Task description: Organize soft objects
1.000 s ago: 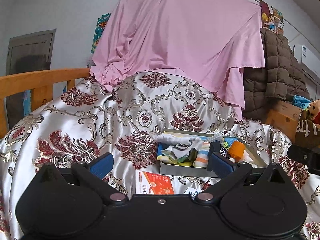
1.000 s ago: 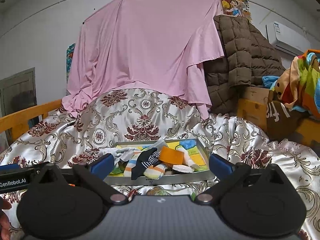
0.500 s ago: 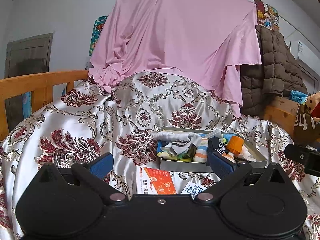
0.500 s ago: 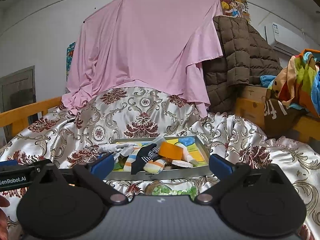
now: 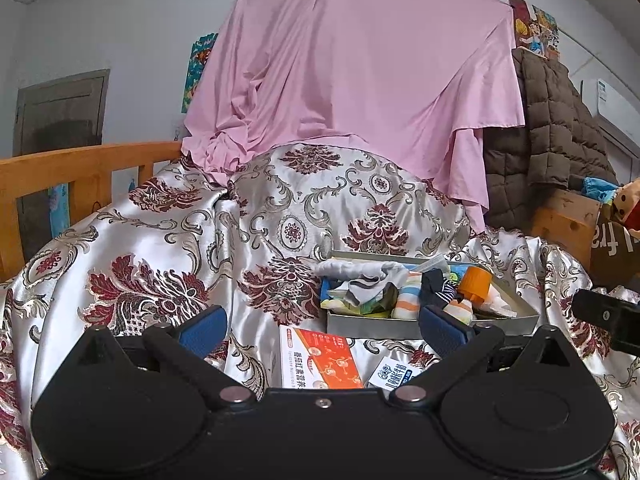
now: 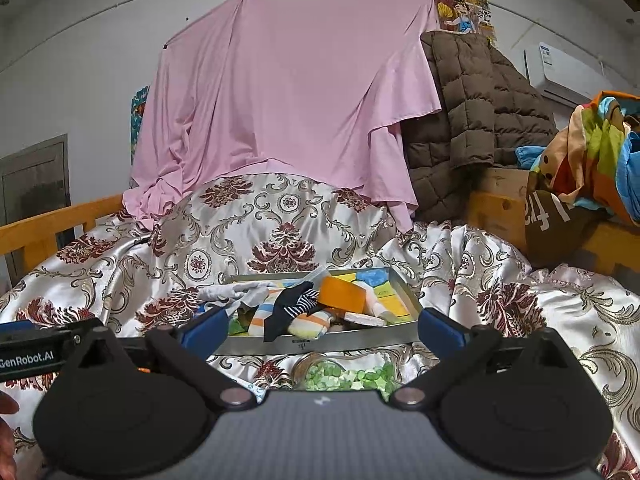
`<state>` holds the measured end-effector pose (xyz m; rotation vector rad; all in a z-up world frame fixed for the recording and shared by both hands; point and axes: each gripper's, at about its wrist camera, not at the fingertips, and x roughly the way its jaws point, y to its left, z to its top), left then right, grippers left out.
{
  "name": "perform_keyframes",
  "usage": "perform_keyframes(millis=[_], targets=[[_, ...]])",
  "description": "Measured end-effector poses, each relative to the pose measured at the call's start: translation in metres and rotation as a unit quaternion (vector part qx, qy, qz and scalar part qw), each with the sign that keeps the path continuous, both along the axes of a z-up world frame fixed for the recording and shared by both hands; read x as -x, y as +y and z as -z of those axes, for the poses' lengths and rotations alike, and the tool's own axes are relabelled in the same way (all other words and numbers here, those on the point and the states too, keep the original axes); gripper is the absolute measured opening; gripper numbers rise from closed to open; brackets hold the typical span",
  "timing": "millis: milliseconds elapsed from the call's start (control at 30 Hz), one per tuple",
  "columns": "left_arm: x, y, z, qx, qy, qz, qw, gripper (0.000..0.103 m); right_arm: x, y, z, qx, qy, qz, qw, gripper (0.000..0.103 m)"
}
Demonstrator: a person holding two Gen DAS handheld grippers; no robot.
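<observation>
A grey metal tray (image 5: 376, 323) (image 6: 320, 342) sits on the floral satin bedspread and holds soft things: a white-grey cloth (image 5: 356, 270) (image 6: 232, 292), striped rolled socks (image 5: 408, 300) (image 6: 304, 324), a dark navy striped sock (image 6: 290, 306) (image 5: 438, 288) and an orange piece (image 6: 344, 294) (image 5: 474, 282). My left gripper (image 5: 322, 330) is open and empty, short of the tray and to its left. My right gripper (image 6: 322, 328) is open and empty, right in front of the tray.
An orange-and-white box (image 5: 320, 360) and a small blue-and-white packet (image 5: 396, 374) lie before the tray. A clear bag of green pieces (image 6: 344, 376) lies near the right gripper. A wooden bed rail (image 5: 72, 172) runs at left; a brown quilted jacket (image 6: 472, 112) hangs at right.
Both grippers have pulled back and risen slightly, so more of the box, the packet and the bag of green pieces shows. The jaws stayed open. Nothing in the tray moved.
</observation>
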<state>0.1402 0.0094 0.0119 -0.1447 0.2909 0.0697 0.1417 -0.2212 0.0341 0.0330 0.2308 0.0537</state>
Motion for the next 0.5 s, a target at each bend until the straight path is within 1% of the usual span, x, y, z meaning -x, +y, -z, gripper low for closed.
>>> perform_keyframes(millis=[500], targets=[[0.0087,0.0002,0.0041,-0.007,0.002,0.001,1.0,0.102,0.0041,0.0008,0.0026,-0.009,0.001,0.008,1.0,0.103]])
